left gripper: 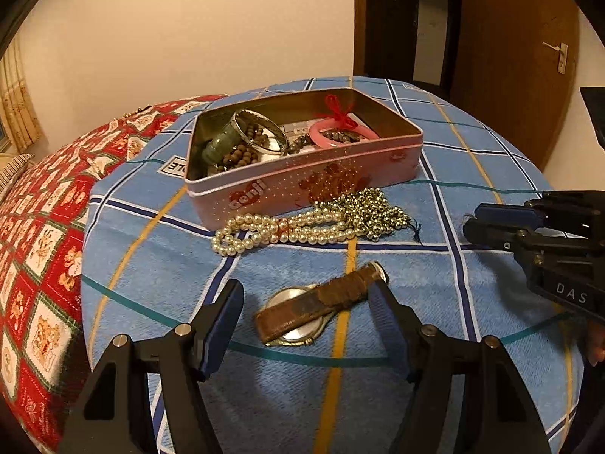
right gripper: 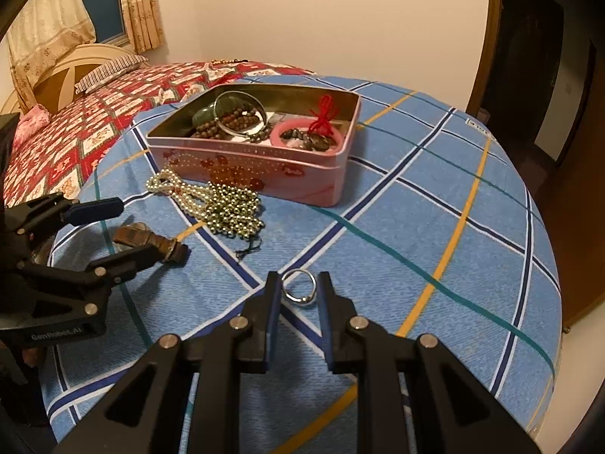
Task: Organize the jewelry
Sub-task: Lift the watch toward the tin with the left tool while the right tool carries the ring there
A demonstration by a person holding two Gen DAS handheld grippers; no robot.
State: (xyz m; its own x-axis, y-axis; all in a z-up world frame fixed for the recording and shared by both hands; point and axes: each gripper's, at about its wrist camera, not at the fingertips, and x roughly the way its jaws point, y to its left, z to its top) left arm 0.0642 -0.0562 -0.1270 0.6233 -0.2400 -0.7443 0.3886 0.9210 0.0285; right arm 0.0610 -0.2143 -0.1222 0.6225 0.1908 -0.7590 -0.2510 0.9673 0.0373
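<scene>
necklaces (left gripper: pixel 314 219) heaped against tin (left gripper: pixel 302 185), beyond watch (left gripper: pixel 321 302).

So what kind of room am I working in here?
Most likely a bedroom in a home. The work surface looks like a bed with a blue plaid sheet, a red patterned quilt, a striped pillow against a headboard, and a curtained window behind.

Home bedroom. Bed with red patchwork quilt (right gripper: pixel 113 102), striped pillow (right gripper: pixel 109 70), floral curtains (right gripper: pixel 49 26). Brown wooden door (left gripper: pixel 518 56).
</scene>
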